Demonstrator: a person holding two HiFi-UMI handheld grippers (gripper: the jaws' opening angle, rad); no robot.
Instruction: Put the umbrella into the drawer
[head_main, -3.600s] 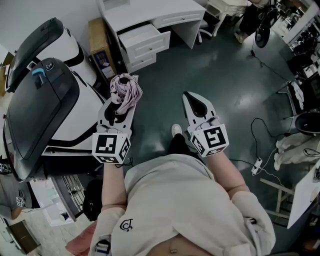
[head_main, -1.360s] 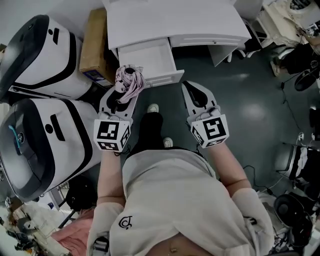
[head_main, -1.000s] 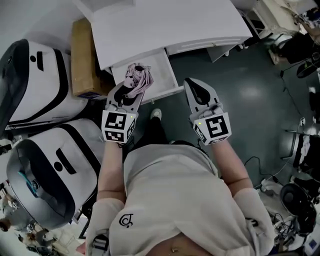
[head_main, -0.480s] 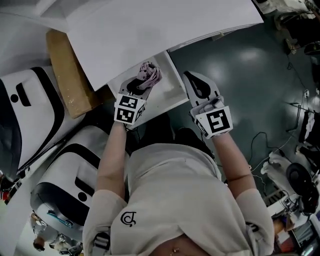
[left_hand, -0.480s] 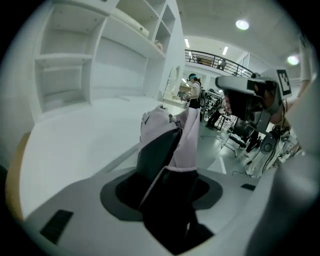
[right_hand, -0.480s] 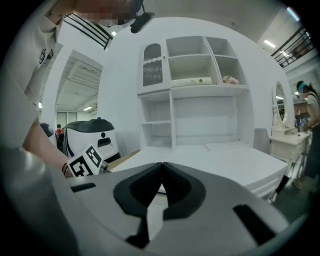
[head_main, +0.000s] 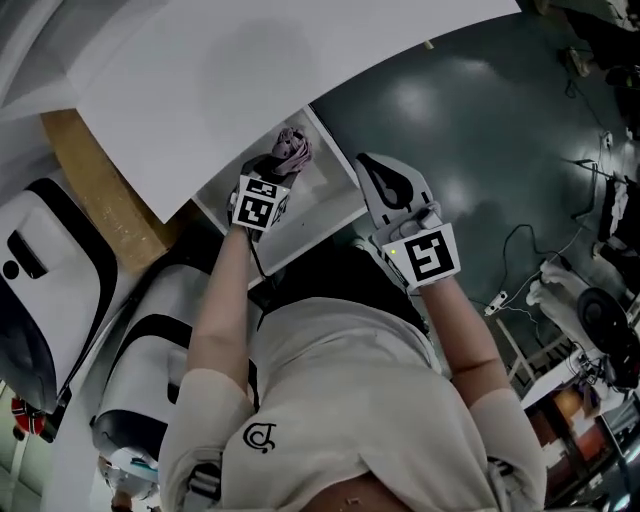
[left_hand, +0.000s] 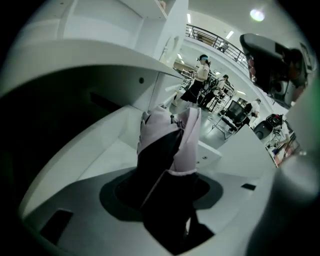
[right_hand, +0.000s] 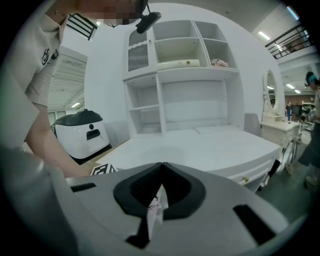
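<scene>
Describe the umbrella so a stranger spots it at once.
Find the white desk, then the open drawer under its edge. Over it, the left tool grips the umbrella: a folded pink-and-black bundle, the only crumpled fabric among hard white surfaces.

umbrella (head_main: 295, 146): pale pink with black folds
drawer (head_main: 325, 205): white
tabletop (head_main: 250, 70): plain white
left tongs (head_main: 278, 165): white shell, black pads, black-and-white square markers
right tongs (head_main: 372, 172): same white, black and markers
floor (head_main: 480, 130): dark grey-green
cardboard box (head_main: 100, 200): tan, left of frame
</scene>
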